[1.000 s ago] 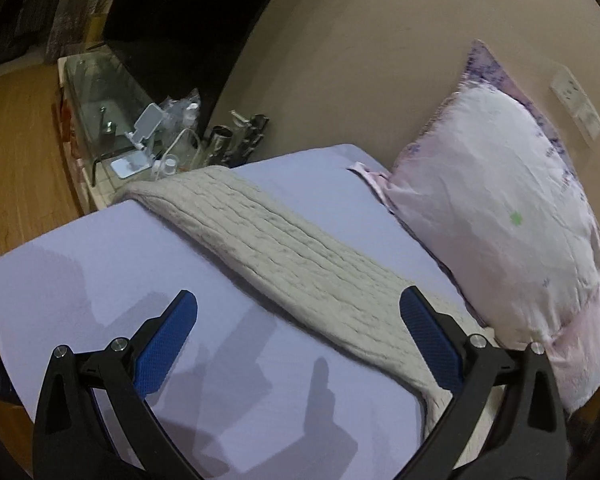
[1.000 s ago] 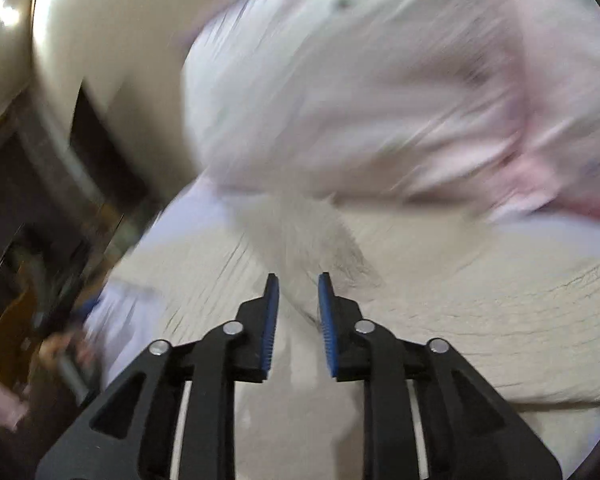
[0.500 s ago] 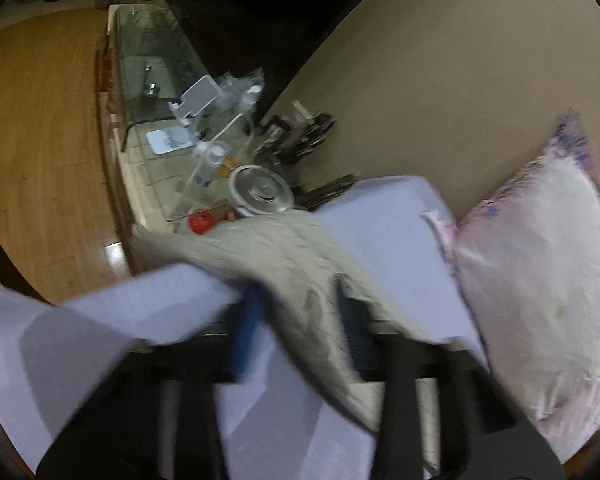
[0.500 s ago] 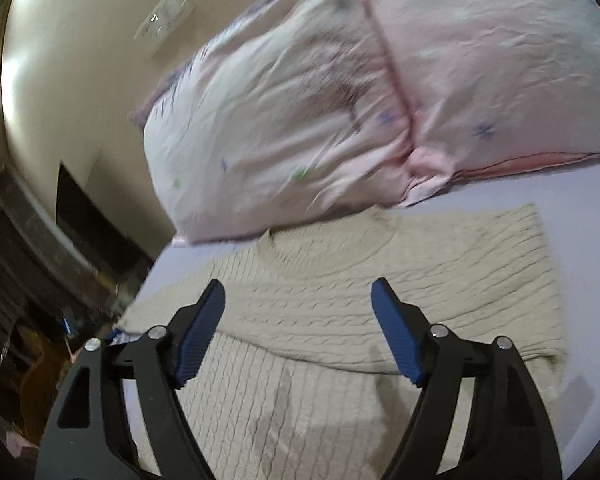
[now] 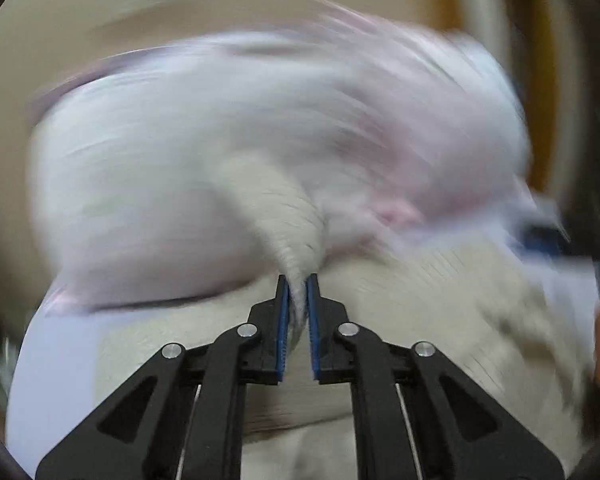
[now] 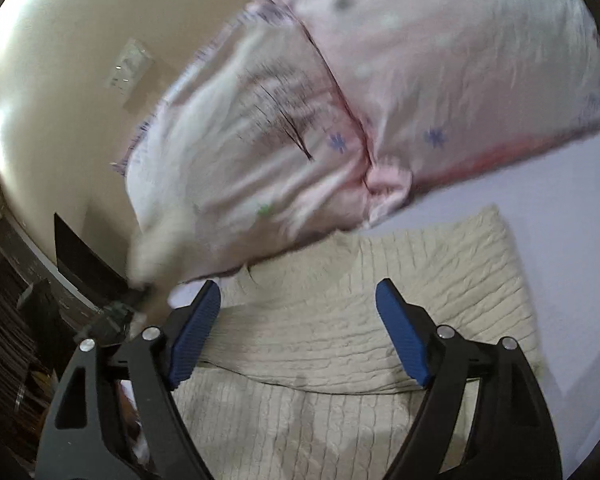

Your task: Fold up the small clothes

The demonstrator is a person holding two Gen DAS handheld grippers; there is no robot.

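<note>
A cream cable-knit sweater (image 6: 360,320) lies on the lavender bed sheet (image 6: 560,208), partly folded over itself. My left gripper (image 5: 298,304) is shut on a sleeve of the sweater (image 5: 284,216) and holds it lifted in front of the pillow; the view is motion-blurred. The lifted sleeve shows as a blurred cream shape at the left of the right wrist view (image 6: 160,248). My right gripper (image 6: 298,334) is open and empty, hovering just above the folded sweater body.
A large pink-white pillow (image 6: 340,100) leans against the beige wall (image 6: 60,60) behind the sweater. A dark cabinet with clutter (image 6: 28,320) stands left of the bed. The bed's edge is at the left.
My left gripper has shut on the sweater sleeve and swung it up toward the pillow. My right gripper, shut a second ago, is now open over the sweater.
</note>
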